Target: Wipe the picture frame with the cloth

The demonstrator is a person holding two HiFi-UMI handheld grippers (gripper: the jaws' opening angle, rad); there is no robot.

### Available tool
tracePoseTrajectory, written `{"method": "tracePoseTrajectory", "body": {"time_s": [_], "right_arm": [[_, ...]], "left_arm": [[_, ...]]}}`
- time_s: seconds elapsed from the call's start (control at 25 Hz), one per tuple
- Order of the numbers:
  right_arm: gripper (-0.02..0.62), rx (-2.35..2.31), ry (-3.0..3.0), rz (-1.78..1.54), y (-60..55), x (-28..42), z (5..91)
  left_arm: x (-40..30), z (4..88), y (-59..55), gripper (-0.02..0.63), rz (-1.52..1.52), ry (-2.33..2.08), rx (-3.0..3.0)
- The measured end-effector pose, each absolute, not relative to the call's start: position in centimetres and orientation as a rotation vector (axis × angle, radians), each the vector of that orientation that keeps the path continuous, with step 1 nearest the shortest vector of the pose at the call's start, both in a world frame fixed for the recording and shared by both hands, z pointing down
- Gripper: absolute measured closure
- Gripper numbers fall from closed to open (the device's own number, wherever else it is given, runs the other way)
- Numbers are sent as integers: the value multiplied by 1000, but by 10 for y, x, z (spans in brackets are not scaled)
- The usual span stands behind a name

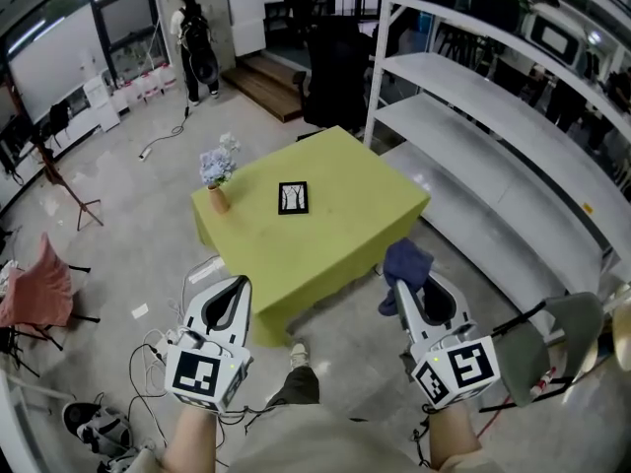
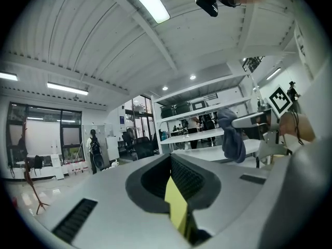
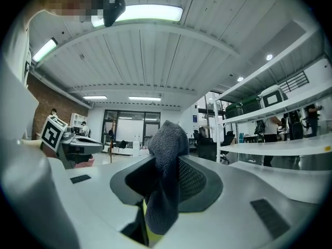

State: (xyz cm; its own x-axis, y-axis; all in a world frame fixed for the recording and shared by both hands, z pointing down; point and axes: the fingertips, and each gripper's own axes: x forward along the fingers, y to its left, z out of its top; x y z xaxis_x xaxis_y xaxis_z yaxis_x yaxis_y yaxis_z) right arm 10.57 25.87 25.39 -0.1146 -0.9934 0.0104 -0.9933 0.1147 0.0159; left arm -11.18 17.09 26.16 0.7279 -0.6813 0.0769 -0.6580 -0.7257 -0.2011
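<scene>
A small black picture frame (image 1: 293, 197) lies flat near the middle of a yellow-green table (image 1: 345, 235) ahead of me. My right gripper (image 1: 404, 286) is held up in front of the table's near right corner, shut on a dark blue cloth (image 1: 405, 264) that hangs from its jaws (image 3: 166, 175). My left gripper (image 1: 233, 292) is held up at the left, in front of the table's near edge; its jaws are closed together with nothing between them (image 2: 179, 206). The left gripper view also shows the cloth (image 2: 232, 137) hanging from the right gripper.
A small vase of pale blue flowers (image 1: 217, 170) stands at the table's left corner. White metal shelving (image 1: 493, 106) runs along the right. A black office chair (image 1: 330, 72) stands behind the table. A person (image 1: 194, 42) stands far off at the back. Cables lie on the floor at left.
</scene>
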Motion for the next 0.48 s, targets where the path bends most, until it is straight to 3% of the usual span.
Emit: {"method": "tracePoseTrajectory", "body": {"time_s": [0.48], "right_arm": [[476,2052,-2310,65,97,123,248]], "left_arm": [[-71,256,17,598,-269,999,-2829]]}}
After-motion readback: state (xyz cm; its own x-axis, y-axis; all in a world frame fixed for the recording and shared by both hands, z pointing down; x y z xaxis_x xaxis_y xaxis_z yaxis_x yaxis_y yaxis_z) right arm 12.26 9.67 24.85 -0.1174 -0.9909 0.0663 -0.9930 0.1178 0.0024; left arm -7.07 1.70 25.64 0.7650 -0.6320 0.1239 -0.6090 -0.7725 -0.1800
